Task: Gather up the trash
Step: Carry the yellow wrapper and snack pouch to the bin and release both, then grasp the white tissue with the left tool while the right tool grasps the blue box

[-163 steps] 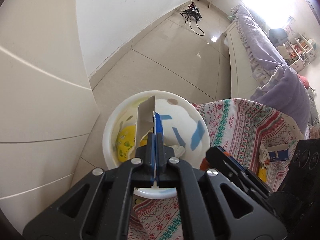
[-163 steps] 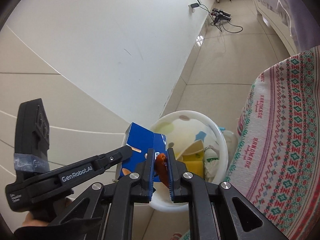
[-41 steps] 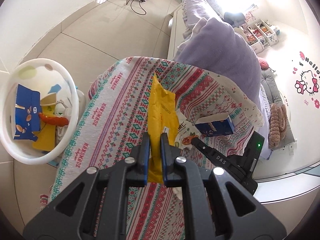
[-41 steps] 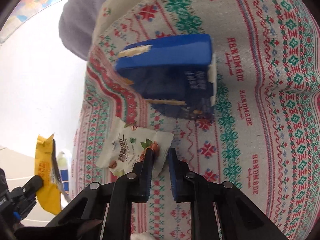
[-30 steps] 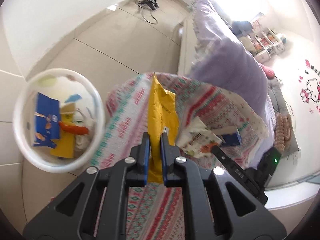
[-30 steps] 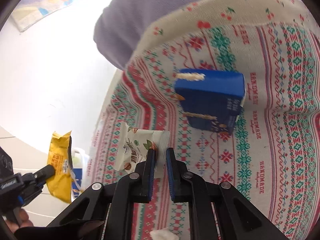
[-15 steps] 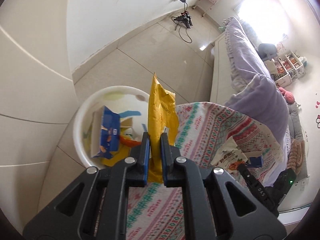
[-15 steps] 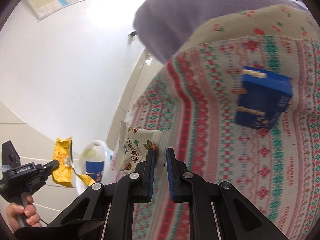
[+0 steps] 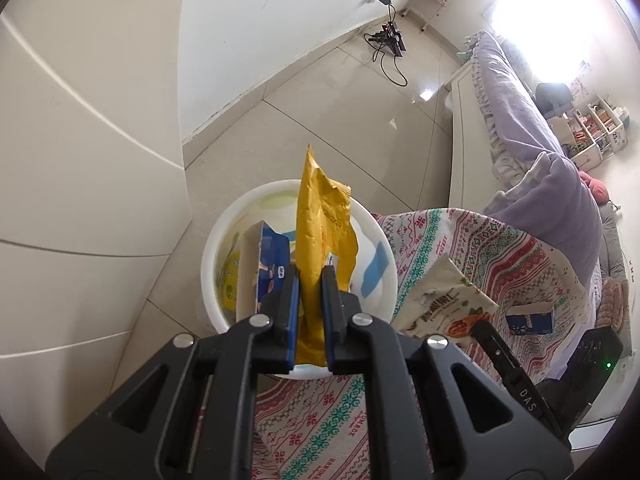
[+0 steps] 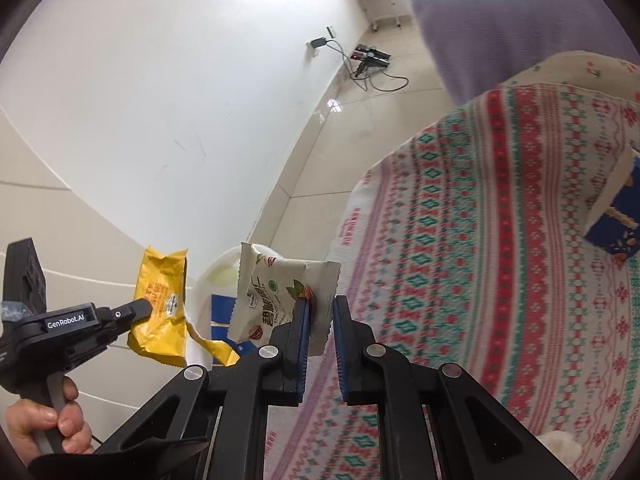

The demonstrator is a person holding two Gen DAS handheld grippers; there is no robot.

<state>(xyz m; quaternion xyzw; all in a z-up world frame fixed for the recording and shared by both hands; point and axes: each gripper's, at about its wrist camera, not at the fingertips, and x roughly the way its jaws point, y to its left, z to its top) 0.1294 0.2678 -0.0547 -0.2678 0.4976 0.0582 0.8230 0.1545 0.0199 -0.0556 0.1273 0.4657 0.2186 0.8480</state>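
While both wrist views show trash in transit, the tally reads as follows.

Left gripper: fingers clamped on a yellow wrapper, held upright over the open mouth of the white bin; not yet released.

Right gripper: fingers pinched on one corner of a white snack packet, carried off the patterned cloth toward the bin, short of its rim.

Bin contents visible: a blue carton near the left wall, and yellow scraps lower down.

Left on the cloth: a blue box near its far right edge, and a pale scrap at the near edge.

Judgement: well advanced; two drops pending, at least two pickups remaining.

Obscured: the bin's near rim and floor sit behind the left gripper; the blue box is cut by the frame edge in the right view; the scrap's nature is unclear.
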